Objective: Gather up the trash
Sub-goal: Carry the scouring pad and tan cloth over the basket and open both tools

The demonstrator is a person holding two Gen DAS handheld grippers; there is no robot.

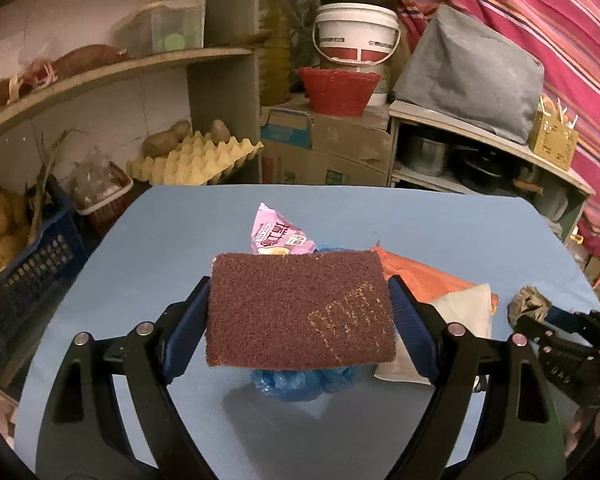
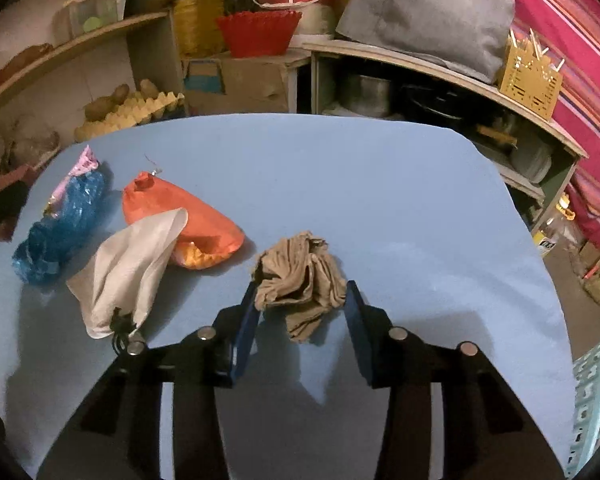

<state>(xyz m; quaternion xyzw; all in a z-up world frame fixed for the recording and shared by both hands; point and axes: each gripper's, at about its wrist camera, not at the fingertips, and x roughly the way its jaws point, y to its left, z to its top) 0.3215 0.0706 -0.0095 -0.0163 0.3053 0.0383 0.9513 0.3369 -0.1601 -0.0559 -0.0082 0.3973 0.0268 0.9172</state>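
In the left wrist view my left gripper point(image 1: 300, 284) is shut on a brown scouring pad point(image 1: 300, 312), one pad on each short side, holding it above the blue table point(image 1: 460, 232). Under and behind it lie a crumpled blue plastic bag point(image 1: 300, 384), a pink wrapper point(image 1: 274, 236), an orange bag point(image 1: 420, 276) and a white drawstring pouch point(image 1: 460, 312). In the right wrist view my right gripper point(image 2: 302, 286) has its pads against both sides of a crumpled tan cloth point(image 2: 300, 276) near the table's middle. The blue bag point(image 2: 60, 232), orange bag point(image 2: 192, 216) and pouch point(image 2: 132, 264) lie to its left.
A pale green slatted basket point(image 2: 596, 392) stands off the table's right edge. Behind the table are shelves with an egg tray point(image 1: 196, 160), cardboard boxes, a red basket point(image 1: 338, 90) and pots. A dark blue crate point(image 1: 24, 272) sits at the left.
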